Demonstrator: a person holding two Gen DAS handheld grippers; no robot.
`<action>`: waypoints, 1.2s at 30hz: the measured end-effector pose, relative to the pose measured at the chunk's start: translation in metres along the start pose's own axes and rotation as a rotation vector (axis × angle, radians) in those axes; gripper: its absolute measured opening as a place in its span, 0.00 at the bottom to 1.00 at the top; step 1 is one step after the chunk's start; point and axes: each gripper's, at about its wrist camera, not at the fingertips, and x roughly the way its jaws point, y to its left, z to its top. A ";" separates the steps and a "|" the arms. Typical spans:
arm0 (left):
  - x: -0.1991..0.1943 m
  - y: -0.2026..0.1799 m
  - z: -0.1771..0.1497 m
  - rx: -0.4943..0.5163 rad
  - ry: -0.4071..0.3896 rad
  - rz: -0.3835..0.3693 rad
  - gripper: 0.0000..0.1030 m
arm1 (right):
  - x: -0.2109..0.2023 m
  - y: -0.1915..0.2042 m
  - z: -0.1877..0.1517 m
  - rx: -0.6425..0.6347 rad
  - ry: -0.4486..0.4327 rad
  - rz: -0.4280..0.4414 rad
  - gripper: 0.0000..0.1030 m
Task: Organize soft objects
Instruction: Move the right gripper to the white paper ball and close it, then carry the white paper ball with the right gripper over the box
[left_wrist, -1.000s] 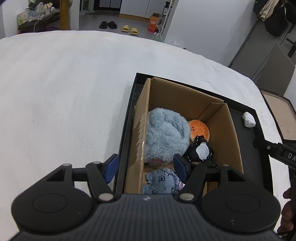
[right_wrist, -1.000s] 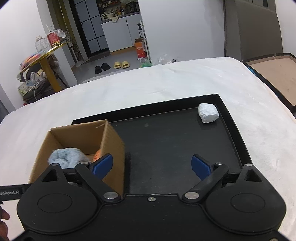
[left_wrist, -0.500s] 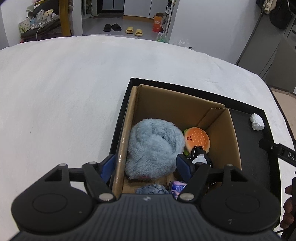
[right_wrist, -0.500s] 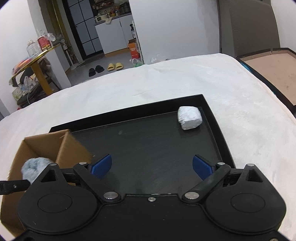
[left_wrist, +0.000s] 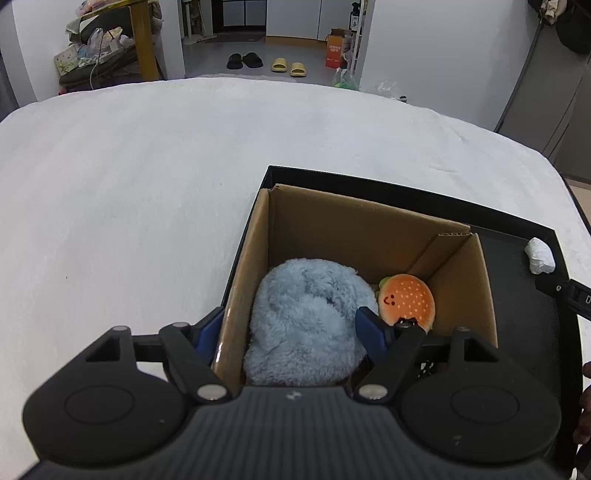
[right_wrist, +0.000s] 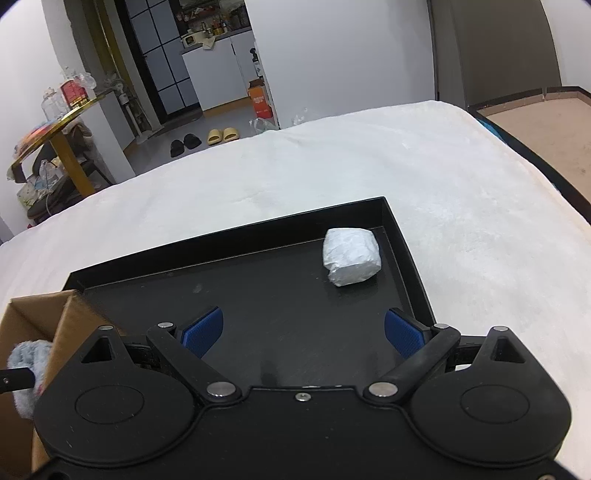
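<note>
A cardboard box (left_wrist: 354, 229) stands at the left end of a black tray (left_wrist: 406, 192). Inside lie a fluffy blue plush (left_wrist: 306, 325) and an orange burger plush (left_wrist: 406, 299). My left gripper (left_wrist: 291, 330) hovers above the box with its jaws opening. One finger is outside the left wall and the other is over the plush, with neither pad pressing on anything. A white wrapped lump (right_wrist: 351, 256) rests in the tray's (right_wrist: 277, 288) far right corner. My right gripper (right_wrist: 303, 332) stands open above the tray floor, short of the lump. The box (right_wrist: 74, 314) is at its left.
The tray sits on a wide white fleecy surface (left_wrist: 129, 184). Beyond its far edge are slippers (left_wrist: 286, 66) and an orange carton (left_wrist: 334, 53) on the floor. A wooden board (right_wrist: 535, 122) lies off the right side. A hand (left_wrist: 585, 406) shows at the right edge.
The left gripper's jaws have widened and it has drawn back, hiding the black and patterned toys beneath it. The right gripper moved right and nearer the white lump; the box slid toward the view's left edge.
</note>
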 end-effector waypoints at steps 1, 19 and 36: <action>0.001 -0.001 0.001 0.002 0.001 0.004 0.74 | 0.003 -0.002 0.001 0.003 0.001 -0.001 0.92; 0.019 -0.010 0.006 0.006 0.025 0.029 0.80 | 0.040 -0.016 0.013 0.035 -0.005 -0.038 0.69; 0.008 0.010 0.002 -0.049 0.059 -0.069 0.81 | 0.009 0.000 0.008 0.021 0.003 -0.082 0.35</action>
